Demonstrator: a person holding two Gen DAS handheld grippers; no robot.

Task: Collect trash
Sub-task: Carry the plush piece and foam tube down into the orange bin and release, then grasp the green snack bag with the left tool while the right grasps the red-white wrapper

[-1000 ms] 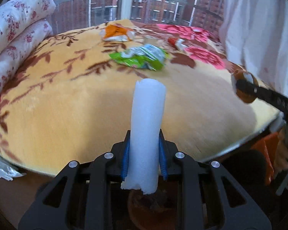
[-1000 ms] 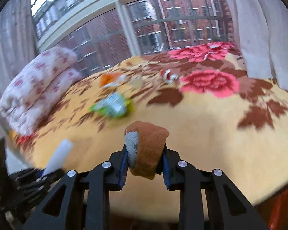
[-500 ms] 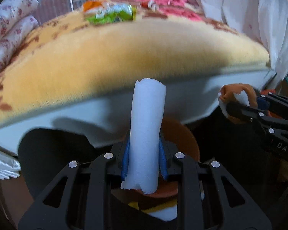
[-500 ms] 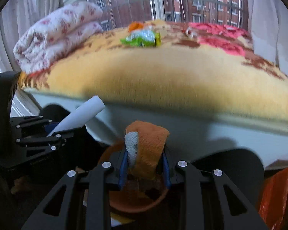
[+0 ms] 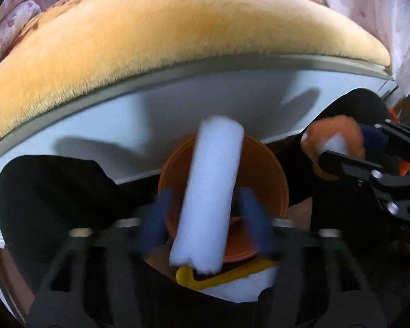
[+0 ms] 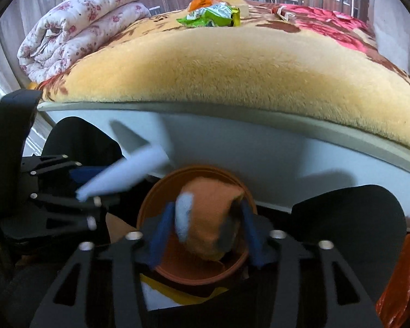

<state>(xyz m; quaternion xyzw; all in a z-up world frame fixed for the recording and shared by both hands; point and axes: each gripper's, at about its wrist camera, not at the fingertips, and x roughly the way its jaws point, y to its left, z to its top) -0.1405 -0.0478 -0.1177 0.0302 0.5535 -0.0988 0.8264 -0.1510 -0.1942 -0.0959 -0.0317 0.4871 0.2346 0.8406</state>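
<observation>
My left gripper hangs over an orange bin on the floor; its jaws have spread and a white foam roll sits loose between them, blurred. My right gripper is over the same bin, jaws also spread, with an orange-brown sponge between them. The sponge also shows in the left wrist view, and the roll in the right wrist view. A green wrapper and an orange wrapper lie on the bed.
The bed with a yellow floral blanket rises just behind the bin, its white frame close. A folded floral quilt lies at the bed's left. An orange plastic bag sits at lower right. A small red-white scrap lies on the blanket.
Both grippers dropped from above the bed to over the bin beside it. Both pairs of jaws have just spread apart, loosening the roll and the sponge.
</observation>
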